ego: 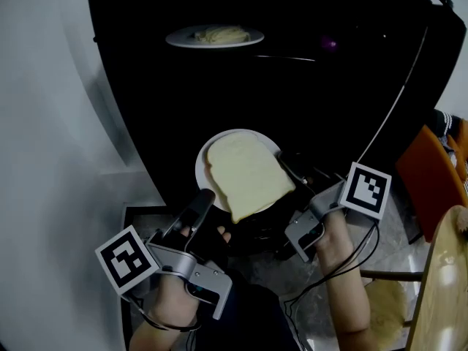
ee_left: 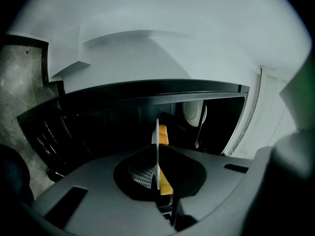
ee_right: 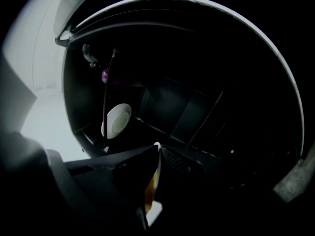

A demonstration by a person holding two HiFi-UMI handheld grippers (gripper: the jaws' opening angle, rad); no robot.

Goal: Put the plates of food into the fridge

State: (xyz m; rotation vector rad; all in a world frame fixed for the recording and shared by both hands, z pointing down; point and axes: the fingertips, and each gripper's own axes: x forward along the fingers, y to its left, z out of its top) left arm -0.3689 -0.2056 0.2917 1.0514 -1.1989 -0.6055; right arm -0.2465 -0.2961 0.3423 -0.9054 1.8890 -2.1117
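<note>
A white plate [ego: 202, 158] carrying a slice of bread [ego: 248, 175] hangs in front of the open, dark fridge [ego: 307, 101]. My left gripper [ego: 204, 198] is shut on the plate's near-left rim, and my right gripper [ego: 287, 165] is shut on its right rim. In the left gripper view the plate [ee_left: 157, 154] stands edge-on between the jaws of the left gripper [ee_left: 157, 170], with the bread crust [ee_left: 163, 134] beside it. The right gripper view shows the same rim [ee_right: 157, 173] pinched in the right gripper [ee_right: 156, 165]. A second plate of food [ego: 214, 36] rests on a fridge shelf.
The second plate [ee_left: 193, 111] [ee_right: 117, 121] sits deep inside the fridge by a thin vertical rod [ee_right: 106, 97]. A white wall [ego: 51, 123] stands at the left. A wooden chair [ego: 446, 284] and an orange seat [ego: 428, 178] are at the right. A cable [ego: 398, 104] runs up from the right gripper.
</note>
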